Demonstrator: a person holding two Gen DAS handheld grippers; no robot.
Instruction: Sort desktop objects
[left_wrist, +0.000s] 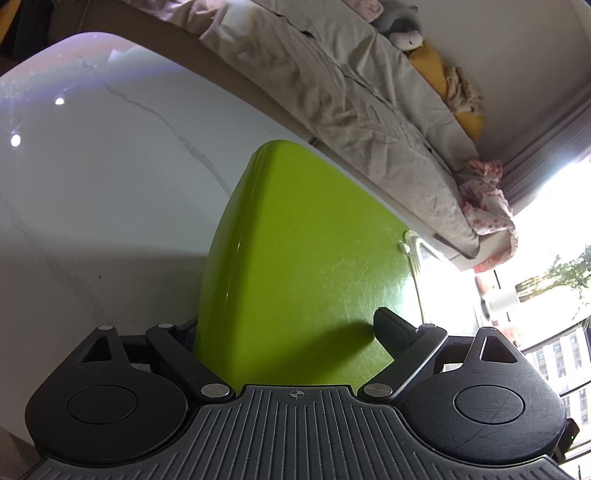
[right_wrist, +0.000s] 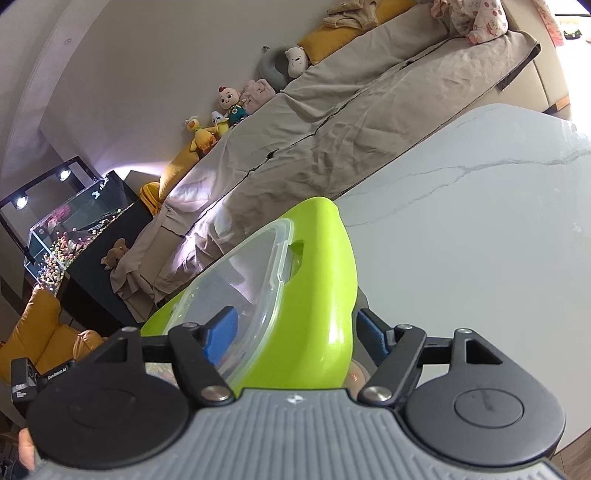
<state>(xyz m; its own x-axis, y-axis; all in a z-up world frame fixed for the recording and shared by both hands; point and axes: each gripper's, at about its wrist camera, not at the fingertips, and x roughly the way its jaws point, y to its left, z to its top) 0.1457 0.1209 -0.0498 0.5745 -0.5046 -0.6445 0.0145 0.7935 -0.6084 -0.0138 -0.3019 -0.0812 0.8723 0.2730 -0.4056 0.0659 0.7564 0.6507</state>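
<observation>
Left wrist view: the left gripper (left_wrist: 291, 332) straddles a green tray (left_wrist: 295, 251). One finger goes under its near edge, the other lies on its top surface, so the jaws look clamped on the tray, which seems tilted and lifted over the white marble worktop (left_wrist: 110, 184). At the tray's far right a clear rim (left_wrist: 413, 251) just shows. No loose objects are visible on the worktop here, so I judge the sorting well along, with the tray itself now being carried or set.

Right wrist view: the right gripper (right_wrist: 295, 332) has its blue-padded fingers either side of the same tray (right_wrist: 325, 280), one inside a clear box (right_wrist: 243, 280) that sits on the tray near its handle slot. The jaws appear to grip tray and box wall together. The box looks empty, though glare hides part of it. The worktop's (right_wrist: 480, 221) far corner is bare; a sofa (right_wrist: 332, 129) lies beyond.
</observation>
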